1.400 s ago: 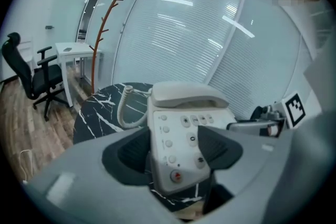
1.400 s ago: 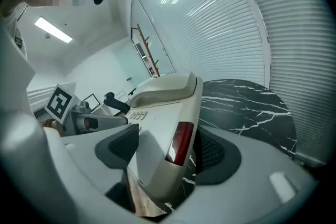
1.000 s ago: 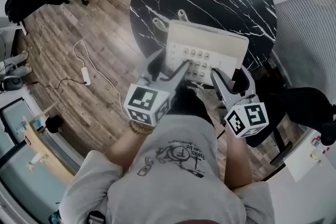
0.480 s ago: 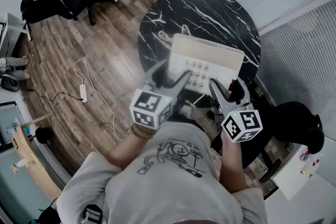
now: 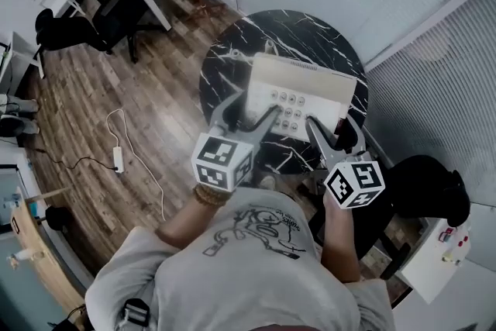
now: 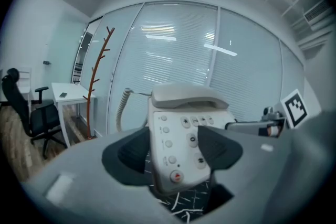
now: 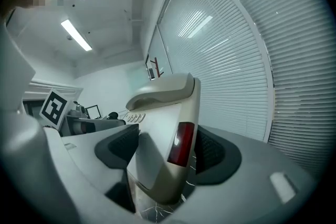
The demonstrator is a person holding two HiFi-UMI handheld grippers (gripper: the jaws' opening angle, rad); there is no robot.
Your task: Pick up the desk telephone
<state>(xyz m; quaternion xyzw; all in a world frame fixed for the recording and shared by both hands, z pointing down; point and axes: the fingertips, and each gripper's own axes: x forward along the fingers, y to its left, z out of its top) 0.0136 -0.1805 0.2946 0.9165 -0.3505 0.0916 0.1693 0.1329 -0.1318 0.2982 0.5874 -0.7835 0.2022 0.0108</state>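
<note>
Desk telephone [image 5: 310, 85] between fingers of left gripper [image 6: 176, 149] and right gripper [image 7: 165, 149].

Phone [image 5: 298, 93] has gone up a fair bit since a second ago. The left gripper [image 5: 252, 108] and right gripper [image 5: 333, 128] raised it together, and the black marble table [image 5: 310, 31] is now further below.
</note>
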